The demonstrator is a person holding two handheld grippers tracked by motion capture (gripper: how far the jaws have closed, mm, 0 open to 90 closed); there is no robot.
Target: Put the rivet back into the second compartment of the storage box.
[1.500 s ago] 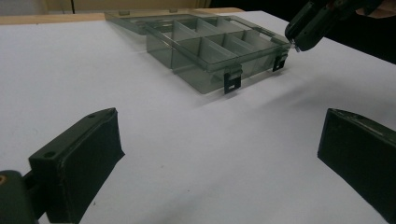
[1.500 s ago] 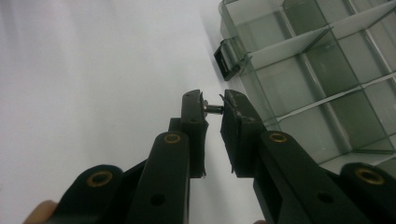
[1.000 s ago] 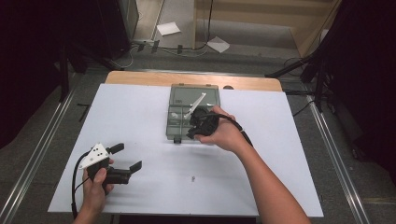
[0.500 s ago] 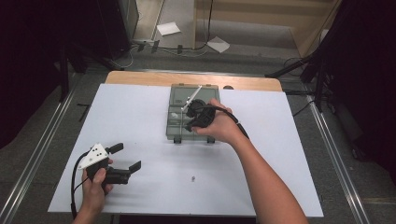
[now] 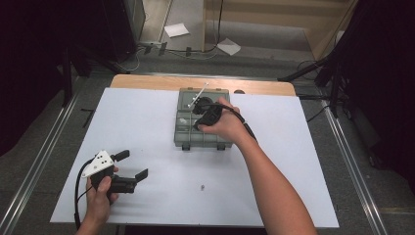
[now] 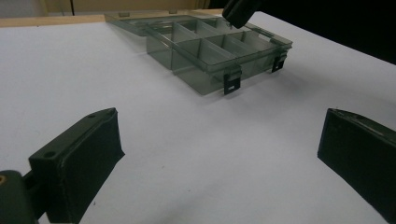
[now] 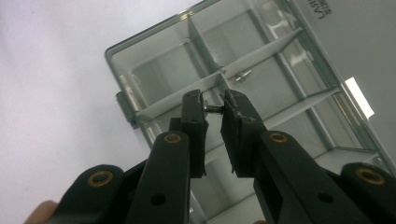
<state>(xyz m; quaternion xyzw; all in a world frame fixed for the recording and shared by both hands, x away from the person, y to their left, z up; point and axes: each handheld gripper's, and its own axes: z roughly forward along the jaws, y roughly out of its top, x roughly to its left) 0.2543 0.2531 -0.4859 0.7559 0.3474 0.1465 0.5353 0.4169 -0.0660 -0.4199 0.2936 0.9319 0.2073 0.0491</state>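
We see our right gripper point(image 7: 214, 109) pinching a small, shiny metal screw point(image 7: 213, 108) crosswise between its nearly closed jaws, above the clear grey compartment box point(image 7: 140, 63). Our left gripper point(image 5: 131, 164) rests wide open on the table point(image 5: 147, 122), holding nothing.

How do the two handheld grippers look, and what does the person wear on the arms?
Both grippers are black. The left gripper has two flat rectangular jaws, a grey three-cornered plate on top and a black cable looping behind. The right gripper has brass-coloured rivets on its jaw arms and trails a black cable too. The forearms are bare, no sleeves.
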